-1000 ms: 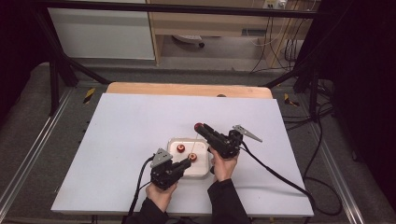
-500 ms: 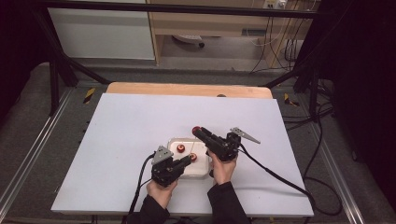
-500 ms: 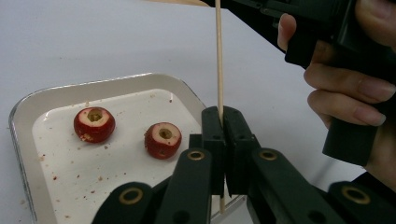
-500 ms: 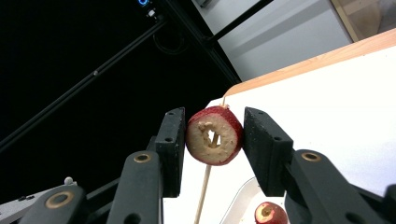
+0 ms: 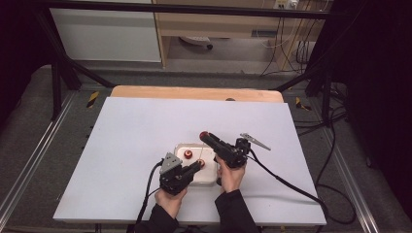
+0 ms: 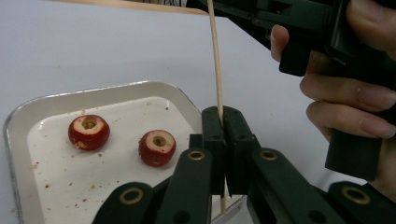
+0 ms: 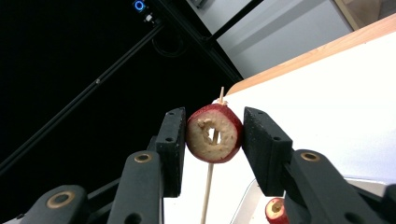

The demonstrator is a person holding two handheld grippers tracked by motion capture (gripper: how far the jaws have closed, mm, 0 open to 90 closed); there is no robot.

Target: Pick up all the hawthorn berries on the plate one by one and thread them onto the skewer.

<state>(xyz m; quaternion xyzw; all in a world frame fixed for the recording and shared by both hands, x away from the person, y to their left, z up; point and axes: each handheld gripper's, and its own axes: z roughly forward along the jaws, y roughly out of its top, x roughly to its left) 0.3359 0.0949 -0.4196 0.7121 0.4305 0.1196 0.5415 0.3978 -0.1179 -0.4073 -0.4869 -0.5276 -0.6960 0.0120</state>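
Left gripper (image 6: pixel 223 140) clamped shut on skewer (image 6: pixel 215 56), stick upright. Right gripper (image 7: pixel 212 137) pinches cored red fruit (image 7: pixel 214 133), already threaded near the skewer's top; the hole lines up with the stick, so next travel runs down it. Tray (image 6: pixel 140 91), left of the skewer, holds two more cored fruits (image 6: pixel 88 132).

A cored red fruit (image 7: pixel 214 133) sits threaded on an upright thin wooden skewer (image 6: pixel 215 60), its tip poking through.
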